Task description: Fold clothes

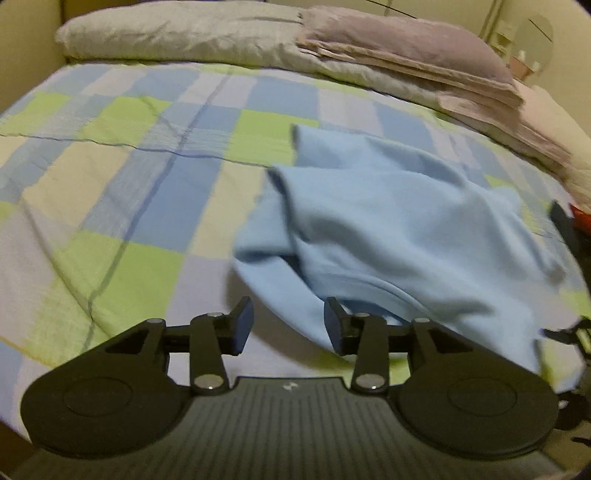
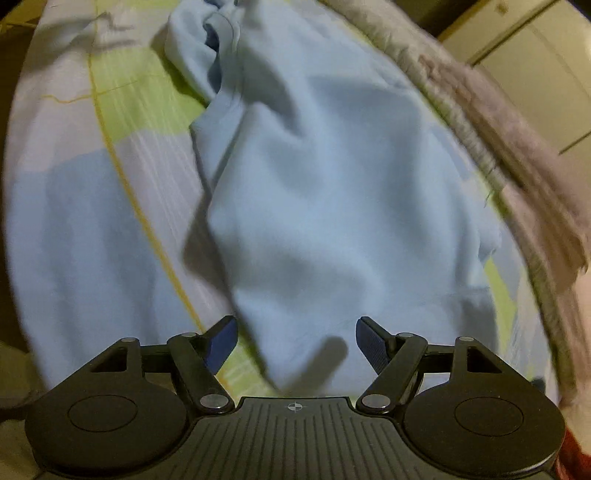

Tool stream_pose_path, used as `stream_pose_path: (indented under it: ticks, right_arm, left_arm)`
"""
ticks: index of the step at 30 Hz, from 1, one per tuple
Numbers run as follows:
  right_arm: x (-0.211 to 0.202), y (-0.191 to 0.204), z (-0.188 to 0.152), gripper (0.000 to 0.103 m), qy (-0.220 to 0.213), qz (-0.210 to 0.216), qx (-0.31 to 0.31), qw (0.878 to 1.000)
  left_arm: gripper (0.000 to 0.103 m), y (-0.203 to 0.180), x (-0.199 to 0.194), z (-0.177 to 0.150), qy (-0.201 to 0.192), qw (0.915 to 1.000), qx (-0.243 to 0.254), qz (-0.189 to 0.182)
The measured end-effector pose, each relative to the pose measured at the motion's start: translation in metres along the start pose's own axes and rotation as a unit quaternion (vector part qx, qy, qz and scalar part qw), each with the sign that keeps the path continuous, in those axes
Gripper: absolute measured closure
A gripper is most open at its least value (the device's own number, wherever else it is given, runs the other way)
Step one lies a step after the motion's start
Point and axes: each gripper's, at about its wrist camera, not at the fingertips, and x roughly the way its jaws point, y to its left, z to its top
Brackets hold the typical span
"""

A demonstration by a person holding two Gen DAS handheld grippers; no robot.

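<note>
Your left gripper [image 1: 289, 325] and right gripper [image 2: 295, 347] are both released, gripping nothing. The blue garment [image 1: 388, 221] lies crumpled on the checked bedspread [image 1: 129, 166], just ahead of both. Only the left view shows the pillows [image 1: 184, 33].

soft matt blue garment [image 2: 325, 192]; woven checked bedspread [image 1: 122, 177]

A bed covered by a checked sheet [image 1: 147, 155] in blue, green and lilac squares fills the room. Along its far side lie a grey pillow [image 1: 177, 33] and a mauve folded blanket [image 1: 406, 51]. Behind them, blurred, stands what may be a pale wardrobe [image 2: 535, 66].
</note>
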Motion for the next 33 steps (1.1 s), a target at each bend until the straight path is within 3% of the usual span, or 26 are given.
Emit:
stream_pose_path:
  ticks: [1, 2, 3, 5, 8, 9, 10, 11, 13, 19, 24, 29, 33]
  right_arm:
    - [0.004, -0.002, -0.001, 0.034, -0.008, -0.010, 0.007, 1.000]
    - [0.006, -0.008, -0.002, 0.053, -0.007, -0.018, 0.019, 1.000]
    - [0.008, -0.014, -0.003, 0.061, -0.002, -0.032, 0.030, 0.999]
    - [0.012, -0.028, -0.005, 0.061, 0.009, -0.053, 0.054, 0.997]
    - [0.016, -0.043, -0.010, 0.061, 0.020, -0.019, 0.073, 0.997]
    - [0.016, -0.045, -0.011, 0.072, 0.017, -0.012, 0.068, 0.997]
    - [0.014, -0.048, -0.012, 0.094, 0.012, -0.001, 0.066, 0.998]
    - [0.011, -0.053, -0.012, 0.099, 0.006, -0.001, 0.076, 0.997]
    - [-0.003, -0.072, -0.013, 0.099, -0.015, -0.040, 0.114, 0.993]
    - [-0.088, -0.172, 0.002, 0.099, -0.091, -0.213, 0.226, 0.946]
    - [-0.188, -0.244, 0.031, 0.099, -0.177, -0.322, 0.243, 0.898]
    - [-0.288, -0.270, 0.044, 0.099, -0.239, -0.387, 0.245, 0.856]
    - [-0.350, -0.276, 0.044, 0.099, -0.265, -0.417, 0.238, 0.836]
  left_arm:
    - [0.065, 0.004, 0.008, 0.003, -0.003, 1.0000, 0.000, 0.007]
    - [0.064, 0.008, 0.016, 0.007, -0.005, 0.9999, 0.000, 0.011]
    - [0.063, 0.010, 0.027, 0.012, -0.006, 0.9999, 0.002, 0.012]
    - [0.062, 0.007, 0.048, 0.021, -0.003, 0.9998, 0.014, 0.014]
    - [0.064, -0.002, 0.073, 0.032, -0.004, 0.9989, 0.045, 0.011]
    - [0.087, -0.004, 0.078, 0.035, -0.002, 0.9985, 0.054, 0.009]
    - [0.099, -0.005, 0.077, 0.038, -0.007, 0.9982, 0.059, 0.003]
    - [0.100, -0.006, 0.072, 0.041, -0.019, 0.9982, 0.057, -0.004]
    - [0.100, -0.007, 0.052, 0.050, -0.052, 0.9969, 0.056, -0.020]
    - [0.100, -0.026, -0.038, 0.109, -0.153, 0.9821, 0.100, -0.047]
    - [0.100, -0.045, -0.135, 0.155, -0.249, 0.9562, 0.142, -0.060]
    - [0.100, -0.042, -0.223, 0.164, -0.296, 0.9410, 0.147, -0.072]
    - [0.100, -0.043, -0.277, 0.153, -0.316, 0.9335, 0.151, -0.077]
